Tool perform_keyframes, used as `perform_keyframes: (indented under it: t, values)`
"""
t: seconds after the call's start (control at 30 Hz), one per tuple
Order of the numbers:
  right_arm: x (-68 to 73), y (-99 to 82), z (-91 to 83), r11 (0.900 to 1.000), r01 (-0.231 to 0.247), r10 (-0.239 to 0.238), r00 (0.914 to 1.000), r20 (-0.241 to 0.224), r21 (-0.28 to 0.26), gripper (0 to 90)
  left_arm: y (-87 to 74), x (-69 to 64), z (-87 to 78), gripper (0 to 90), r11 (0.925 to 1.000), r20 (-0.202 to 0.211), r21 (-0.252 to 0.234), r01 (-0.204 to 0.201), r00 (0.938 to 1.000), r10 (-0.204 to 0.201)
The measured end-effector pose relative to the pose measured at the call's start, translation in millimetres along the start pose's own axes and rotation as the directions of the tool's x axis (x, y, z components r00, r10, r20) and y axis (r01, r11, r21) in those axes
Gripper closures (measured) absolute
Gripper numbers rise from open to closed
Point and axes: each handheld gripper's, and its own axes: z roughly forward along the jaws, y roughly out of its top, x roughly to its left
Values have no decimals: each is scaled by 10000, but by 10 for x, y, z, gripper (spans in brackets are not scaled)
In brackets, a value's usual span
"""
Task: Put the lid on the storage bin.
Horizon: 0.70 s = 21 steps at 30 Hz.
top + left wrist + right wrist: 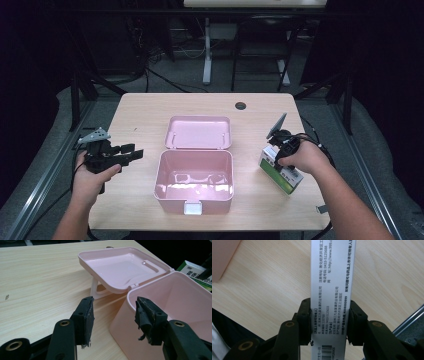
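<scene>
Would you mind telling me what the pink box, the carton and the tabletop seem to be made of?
Pink box: most likely moulded plastic, glossy; its inner walls carry highlights and its corners are rounded.
Carton: probably printed cardboard, white and green, with flat faces, sharp edges, fine text and a barcode.
Tabletop: light wood grain, matt; whether solid wood or laminate is unclear.

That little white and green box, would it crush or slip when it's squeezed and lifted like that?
Probably light: the box looks like thin printed card. It may dent if squeezed hard, though its sides look flat where the right hand-held gripper clamps them. Slipping seems unlikely, as both jaw pads press flat on it. In the high view it sits tilted.
</scene>
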Motion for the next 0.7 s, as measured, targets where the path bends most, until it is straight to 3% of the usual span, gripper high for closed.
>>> perform_keyframes:
  t: [0.7]
  values:
    - [235, 21, -358, 9972, 749, -748, 9971, 130, -23, 614, -7, 2, 12, 487, 10000, -4, 34, 34, 10000, -34]
